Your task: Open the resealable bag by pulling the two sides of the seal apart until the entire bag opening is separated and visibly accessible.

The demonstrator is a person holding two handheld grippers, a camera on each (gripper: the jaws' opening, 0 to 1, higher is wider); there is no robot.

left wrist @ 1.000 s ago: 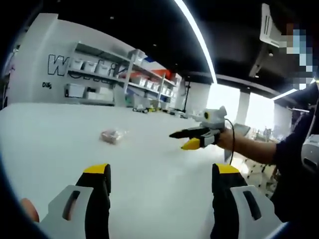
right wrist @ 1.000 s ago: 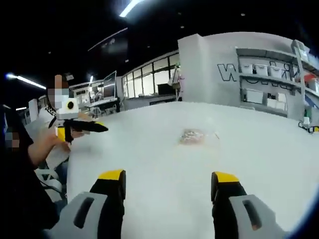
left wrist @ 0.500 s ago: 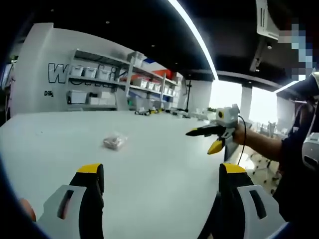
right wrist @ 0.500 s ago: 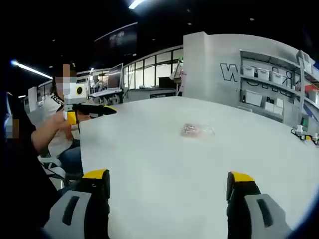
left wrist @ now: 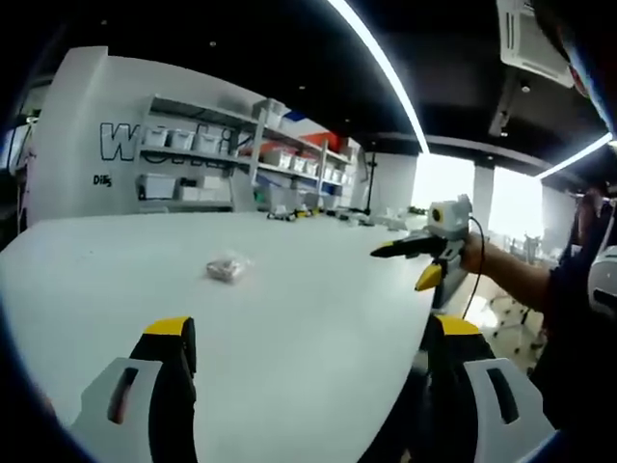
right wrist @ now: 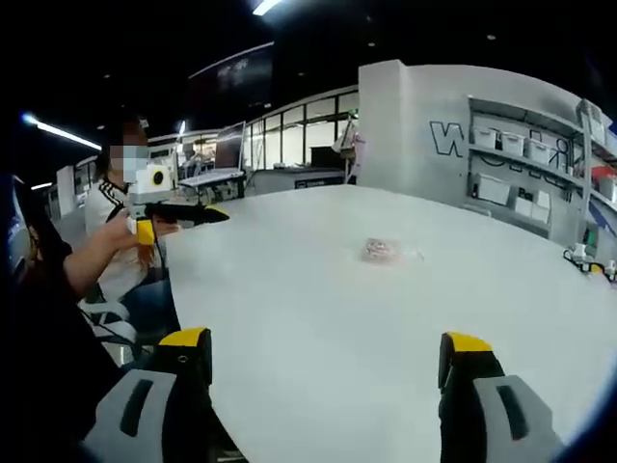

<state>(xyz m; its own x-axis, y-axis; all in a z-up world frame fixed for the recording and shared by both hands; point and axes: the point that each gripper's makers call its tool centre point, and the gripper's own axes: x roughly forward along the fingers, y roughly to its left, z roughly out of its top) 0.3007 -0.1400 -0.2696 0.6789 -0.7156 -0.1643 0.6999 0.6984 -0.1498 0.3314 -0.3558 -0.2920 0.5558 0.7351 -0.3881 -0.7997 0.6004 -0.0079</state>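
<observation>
A small clear resealable bag (left wrist: 228,267) with pinkish contents lies flat on the white table (left wrist: 299,309), alone near its middle. My left gripper (left wrist: 308,333) is open, jaws wide apart, well short of the bag and holding nothing. In the left gripper view, the right gripper (left wrist: 416,260) hovers at the right by the table's edge, in a hand. My right gripper (right wrist: 326,342) is open and empty too, far back from the bag (right wrist: 383,251). In the right gripper view, the left gripper (right wrist: 183,215) hangs over the table's (right wrist: 318,299) left edge.
Wall shelves with white boxes (left wrist: 193,164) stand behind the table, also seen as shelves (right wrist: 525,154). Small items (right wrist: 588,258) sit at the table's far edge. The table's curved near edge runs just in front of both grippers. A person's arm (right wrist: 92,265) reaches in from the left.
Both cameras have drawn back from the bag, so it looks smaller and the table's near edge has come into view. The bag has not moved. Both grippers stay open.
</observation>
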